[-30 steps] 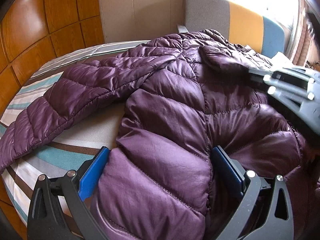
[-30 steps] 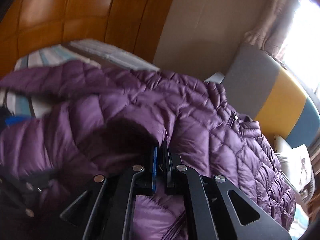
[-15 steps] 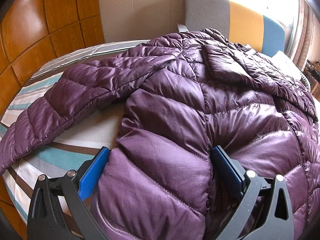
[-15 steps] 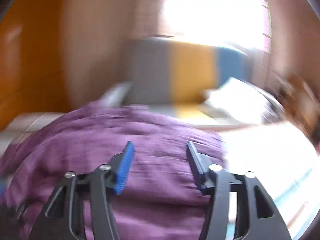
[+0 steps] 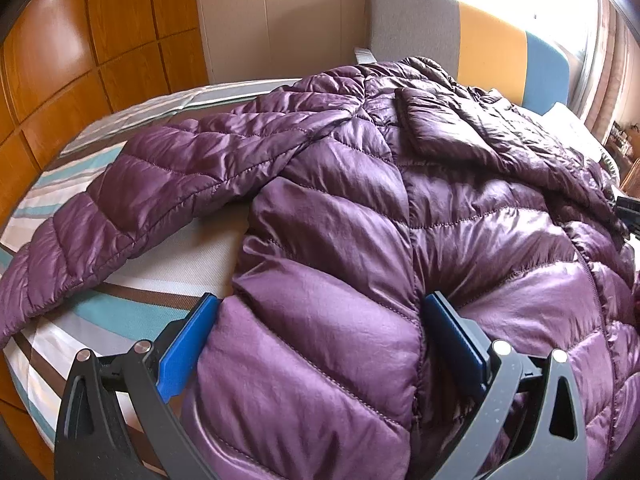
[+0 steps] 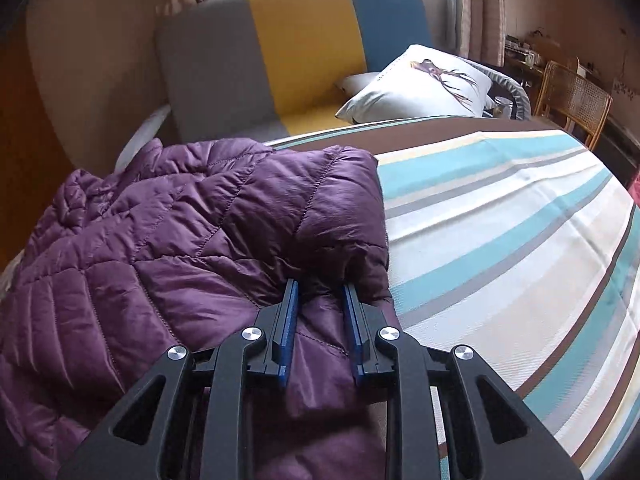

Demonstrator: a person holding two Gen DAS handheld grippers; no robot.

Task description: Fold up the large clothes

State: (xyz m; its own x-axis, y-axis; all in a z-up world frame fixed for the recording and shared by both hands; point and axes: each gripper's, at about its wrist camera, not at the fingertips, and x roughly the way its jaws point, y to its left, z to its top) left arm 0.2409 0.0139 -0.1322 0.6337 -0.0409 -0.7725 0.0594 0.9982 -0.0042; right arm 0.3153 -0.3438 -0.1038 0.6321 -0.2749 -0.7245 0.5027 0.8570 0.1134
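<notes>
**Purple jacket spread on the striped bed, one gripper at each side**

A purple quilted jacket (image 5: 360, 208) is seen lying across a bed (image 5: 132, 304) covered with a striped sheet in teal, brown, white and beige. In the left wrist view one sleeve (image 5: 132, 200) is stretched out to the left over the stripes, its cuff cut off by the picture's edge. The jacket's near hem is hidden below the frame, and its far part is bunched into folds that are hard to tell apart.

The left gripper (image 5: 320, 344) is held over the jacket's near side with its jaws spread wide; a thick bulge of quilted fabric is seen between the blue pads. Whether the pads actually press on it cannot be told, since their inner faces are partly covered by the fabric.

In the right wrist view the right gripper (image 6: 320, 308) is placed at the jacket's (image 6: 180, 240) right edge, just beside the bare striped sheet (image 6: 500, 240). Its jaws have just been closing and are now narrow, with a fold of purple fabric pinched between the pads. The lower part of that fold is hidden behind the gripper's black frame.

Beyond the bed a sofa (image 6: 304, 52) in grey, yellow and blue is visible, with a white printed pillow (image 6: 420, 84) beside it. A cane chair (image 6: 576, 100) is partly cut off at the right, and the things around it are too small to make out. A wooden panelled wall (image 5: 80, 40) is seen at the left.
</notes>
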